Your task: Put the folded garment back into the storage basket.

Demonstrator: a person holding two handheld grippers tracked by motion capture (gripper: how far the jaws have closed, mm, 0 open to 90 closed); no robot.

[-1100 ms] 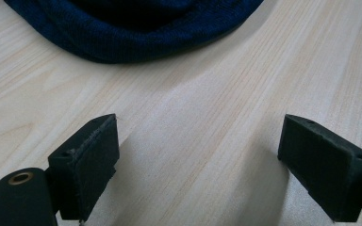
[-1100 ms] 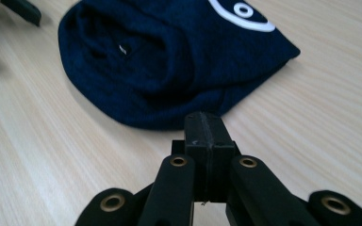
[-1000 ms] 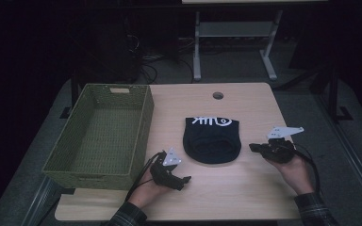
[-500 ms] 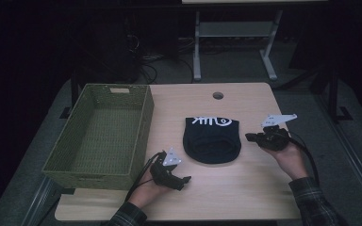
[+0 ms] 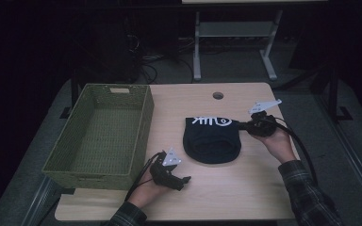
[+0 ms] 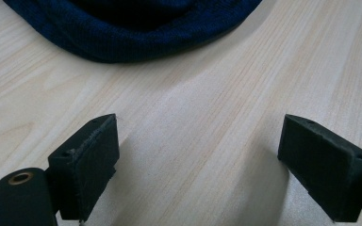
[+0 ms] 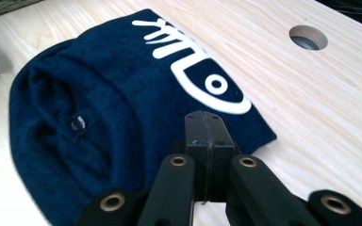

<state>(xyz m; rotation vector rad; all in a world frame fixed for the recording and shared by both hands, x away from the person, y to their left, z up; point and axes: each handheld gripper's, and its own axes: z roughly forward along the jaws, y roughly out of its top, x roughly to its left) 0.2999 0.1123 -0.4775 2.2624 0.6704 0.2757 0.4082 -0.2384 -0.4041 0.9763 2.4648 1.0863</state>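
Closed tight, with pad against pad and nothing visibly pinched between them, the jaws of the right gripper (image 7: 206, 141) sit at the right edge of the dark blue beanie (image 5: 212, 140), probably lining up to catch its cuff. Spread wide apart, the jaws of the left gripper (image 6: 207, 165) rest low over bare wood just near of the hat's rounded crown, likely waiting to help. One beanie lies flat near the middle of the table (image 5: 245, 188), its white fish-bone print toward the far side. One green woven basket (image 5: 99, 136) stands empty at the left, presumably the hat's destination. One round cable hole (image 5: 218, 95) sits at the far edge.
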